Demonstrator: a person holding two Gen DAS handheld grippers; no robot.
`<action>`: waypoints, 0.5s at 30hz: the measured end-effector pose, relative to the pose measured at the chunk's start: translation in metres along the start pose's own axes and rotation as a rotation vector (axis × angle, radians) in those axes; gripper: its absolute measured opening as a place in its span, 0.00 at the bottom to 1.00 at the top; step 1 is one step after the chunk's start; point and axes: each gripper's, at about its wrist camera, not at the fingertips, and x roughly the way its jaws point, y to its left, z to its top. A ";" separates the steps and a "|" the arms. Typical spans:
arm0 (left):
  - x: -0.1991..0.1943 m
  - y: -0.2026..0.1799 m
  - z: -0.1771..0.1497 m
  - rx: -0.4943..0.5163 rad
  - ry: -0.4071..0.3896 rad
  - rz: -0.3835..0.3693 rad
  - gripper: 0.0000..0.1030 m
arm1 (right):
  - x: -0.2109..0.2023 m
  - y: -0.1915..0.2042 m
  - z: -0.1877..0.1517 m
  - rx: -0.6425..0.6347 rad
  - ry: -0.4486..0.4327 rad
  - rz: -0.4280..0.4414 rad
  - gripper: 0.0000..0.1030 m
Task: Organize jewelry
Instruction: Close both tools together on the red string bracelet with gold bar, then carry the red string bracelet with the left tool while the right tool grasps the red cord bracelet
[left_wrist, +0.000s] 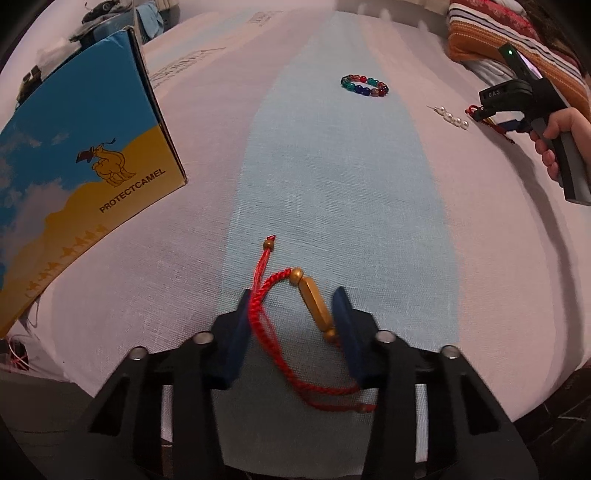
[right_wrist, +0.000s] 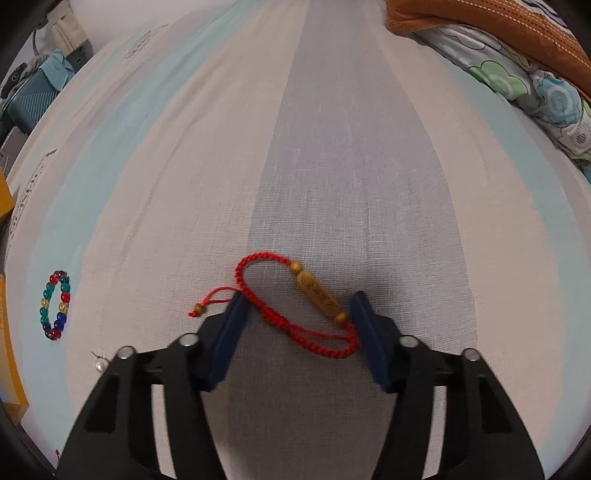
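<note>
My left gripper is open, its blue pads either side of a red braided cord bracelet with a gold barrel bead lying on the striped cloth. My right gripper is open around a second red cord bracelet with a wooden barrel bead. A bracelet of coloured glass beads lies further off and also shows at the left of the right wrist view. A short string of pearls lies near the right gripper; one pearl shows in the right wrist view.
An open blue and yellow "PROTECTCAMEL" box stands at the left. Folded striped and orange fabrics and a floral quilt lie at the far right. The striped cloth covers the surface, whose front edge runs under my left gripper.
</note>
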 end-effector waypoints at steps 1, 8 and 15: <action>-0.001 0.001 0.000 0.000 0.002 -0.004 0.31 | 0.001 -0.002 0.001 0.004 0.004 0.002 0.40; -0.002 0.011 0.001 -0.007 0.026 -0.046 0.10 | -0.004 -0.002 -0.003 -0.008 0.003 -0.017 0.13; -0.006 0.016 0.002 -0.008 0.025 -0.077 0.06 | -0.013 -0.007 -0.012 0.009 -0.023 -0.018 0.12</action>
